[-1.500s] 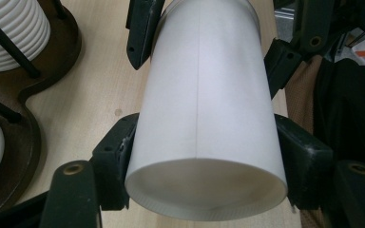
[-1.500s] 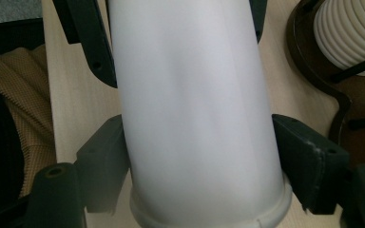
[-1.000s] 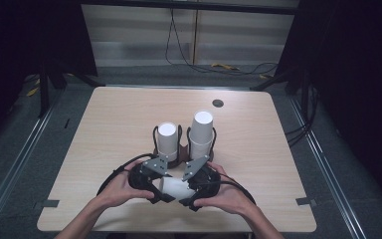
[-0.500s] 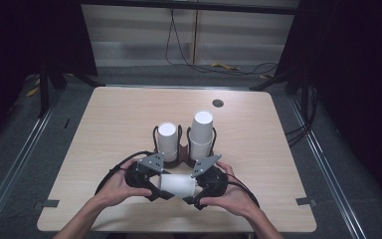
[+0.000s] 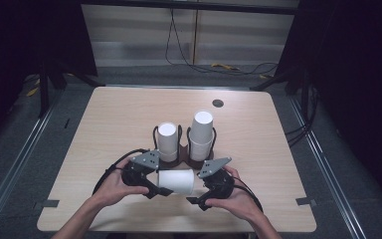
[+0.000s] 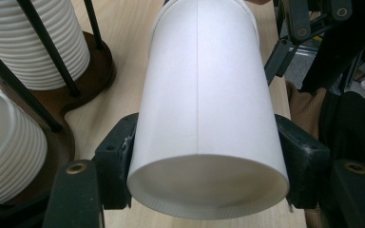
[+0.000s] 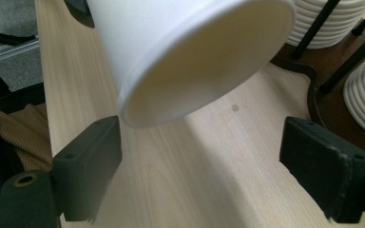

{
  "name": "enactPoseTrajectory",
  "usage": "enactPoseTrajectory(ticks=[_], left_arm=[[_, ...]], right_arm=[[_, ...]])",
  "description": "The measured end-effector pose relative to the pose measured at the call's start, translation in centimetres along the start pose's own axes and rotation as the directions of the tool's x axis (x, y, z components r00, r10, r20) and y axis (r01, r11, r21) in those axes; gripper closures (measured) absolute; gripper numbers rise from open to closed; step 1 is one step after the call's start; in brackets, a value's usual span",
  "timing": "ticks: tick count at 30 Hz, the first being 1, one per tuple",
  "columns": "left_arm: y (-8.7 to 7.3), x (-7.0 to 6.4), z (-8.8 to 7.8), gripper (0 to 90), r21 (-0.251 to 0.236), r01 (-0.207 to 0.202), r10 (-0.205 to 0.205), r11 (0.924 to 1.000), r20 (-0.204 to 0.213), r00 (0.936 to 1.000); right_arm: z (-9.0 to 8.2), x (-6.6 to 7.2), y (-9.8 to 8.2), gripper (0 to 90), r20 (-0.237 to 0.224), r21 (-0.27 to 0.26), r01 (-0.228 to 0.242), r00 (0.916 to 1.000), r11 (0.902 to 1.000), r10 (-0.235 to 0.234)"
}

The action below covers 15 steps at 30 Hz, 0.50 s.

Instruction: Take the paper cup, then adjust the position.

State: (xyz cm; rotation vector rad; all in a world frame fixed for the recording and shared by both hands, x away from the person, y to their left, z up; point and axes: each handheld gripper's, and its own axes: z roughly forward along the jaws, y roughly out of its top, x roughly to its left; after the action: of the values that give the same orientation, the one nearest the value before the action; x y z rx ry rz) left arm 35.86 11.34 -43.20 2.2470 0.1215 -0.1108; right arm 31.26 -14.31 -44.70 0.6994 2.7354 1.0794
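A single white paper cup (image 5: 176, 181) lies on its side above the wooden table (image 5: 104, 129), near the front edge. My left gripper (image 5: 160, 183) is shut on it; in the left gripper view both black pads (image 6: 119, 161) press the cup (image 6: 204, 95) close to its base. My right gripper (image 5: 198, 188) stands open just right of the cup's mouth. In the right gripper view the cup's open mouth (image 7: 190, 57) hangs above and ahead of the spread pads (image 7: 90, 161), apart from them. Two stacks of white cups, the left stack (image 5: 167, 142) and the taller right stack (image 5: 201, 132), stand in a brown holder (image 5: 181, 158) behind the grippers.
Black wire rods (image 6: 52, 61) rise around each stack in the holder. A dark round hole (image 5: 218, 103) sits in the table at the far right. The right gripper's linkage (image 6: 304, 33) shows past the cup in the left gripper view. Dark floor and rails surround the table.
The right gripper has drawn back to the right, away from the cup, so more of the cup now shows between the hands. The left gripper has stayed put with the cup.
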Motion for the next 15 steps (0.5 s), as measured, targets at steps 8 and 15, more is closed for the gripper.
enactPoseTrajectory(ticks=[8,15], left_arm=[[-0.4,0.2,-0.3,34.0,-0.064,0.038,-0.039,0.9972,-0.028,0.9988],[-0.5,0.1,-0.3,33.9,-0.09,0.031,-0.033,0.9955,-0.027,0.9991]], right_arm=[[-1.0,-0.3,-0.6,14.5,0.022,-0.066,-0.024,0.9994,0.9975,0.026],[-1.6,-0.4,-0.8,14.5,0.026,-0.106,-0.031,0.9991,0.9938,0.034]])
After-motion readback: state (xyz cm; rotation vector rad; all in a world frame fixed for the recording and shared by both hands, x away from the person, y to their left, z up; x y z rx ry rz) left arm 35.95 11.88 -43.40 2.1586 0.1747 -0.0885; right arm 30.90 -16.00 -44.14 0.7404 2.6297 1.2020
